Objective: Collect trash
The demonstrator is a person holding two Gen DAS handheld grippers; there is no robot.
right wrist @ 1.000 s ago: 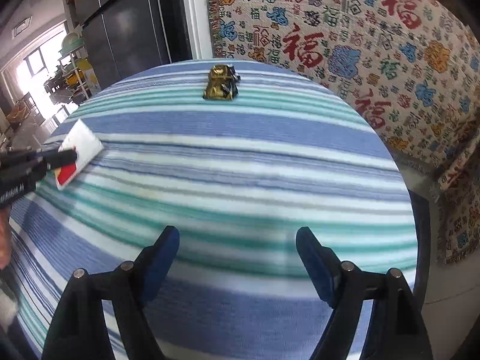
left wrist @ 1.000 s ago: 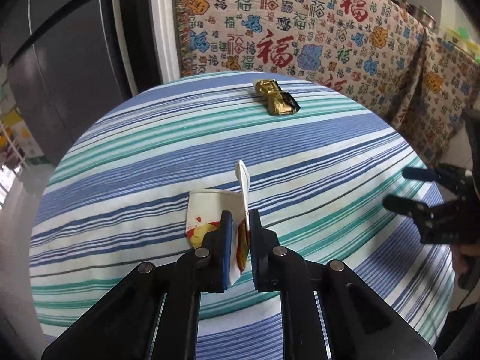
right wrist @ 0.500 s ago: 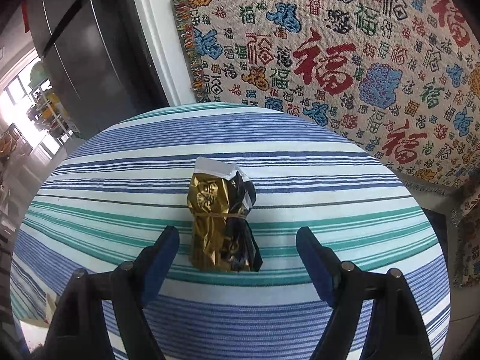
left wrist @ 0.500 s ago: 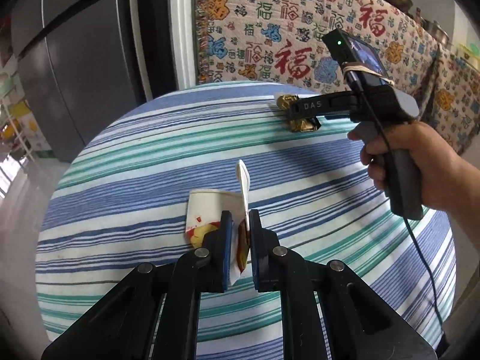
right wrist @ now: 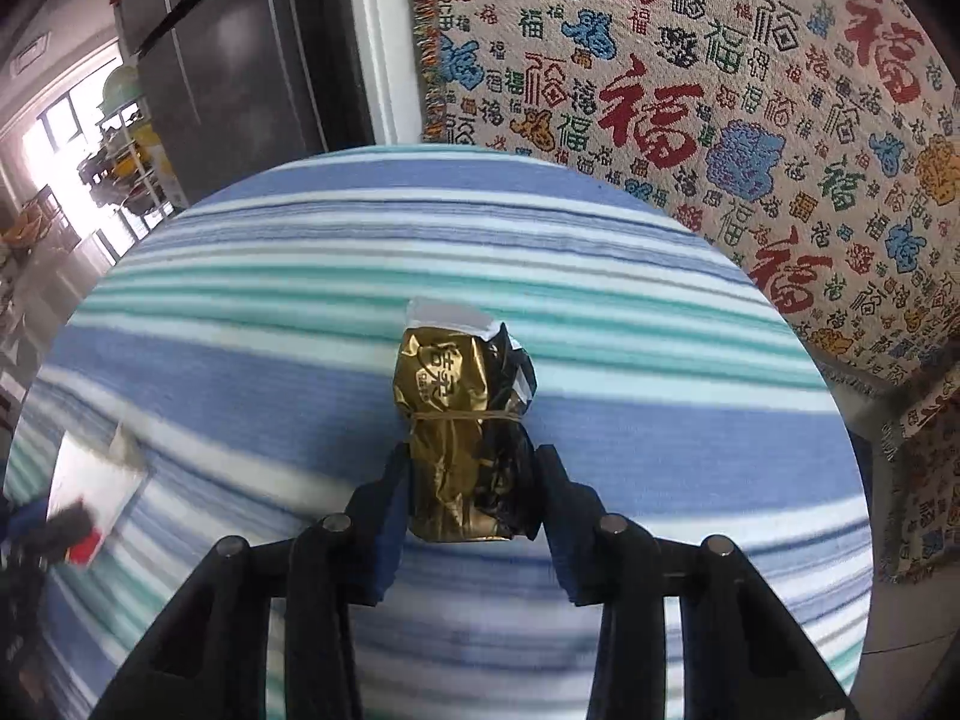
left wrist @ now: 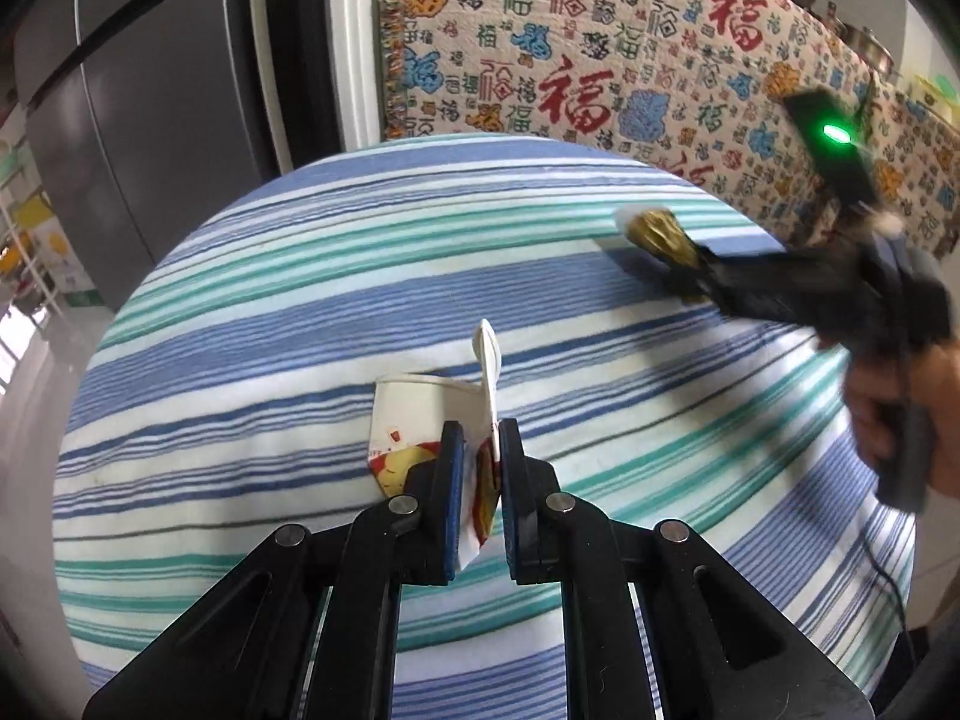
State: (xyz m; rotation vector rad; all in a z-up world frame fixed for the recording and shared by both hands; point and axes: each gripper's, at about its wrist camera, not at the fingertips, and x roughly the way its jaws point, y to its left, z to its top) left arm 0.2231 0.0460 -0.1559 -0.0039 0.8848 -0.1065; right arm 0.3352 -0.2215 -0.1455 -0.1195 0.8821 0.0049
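Note:
My left gripper (left wrist: 481,444) is shut on a flattened white paper cup (left wrist: 414,414) with red and yellow print, held over the striped tablecloth (left wrist: 300,312). The cup also shows at the left of the right wrist view (right wrist: 96,492). A crumpled gold and black foil bag (right wrist: 465,426), tied with a rubber band, lies on the cloth. My right gripper (right wrist: 471,468) has its fingers on both sides of the bag, closed onto its lower part. In the left wrist view the bag (left wrist: 660,237) sticks out of the right gripper's tips at the right.
The round table's cloth (right wrist: 240,276) has blue, teal and white stripes. A patterned fabric with Chinese characters (right wrist: 690,72) hangs behind it. A dark fridge (left wrist: 150,90) stands at the back left. The table's edge drops off at the right (right wrist: 840,420).
My right gripper moved forward to the foil bag and closed from wide open onto it. My left gripper kept its hold on the paper cup.

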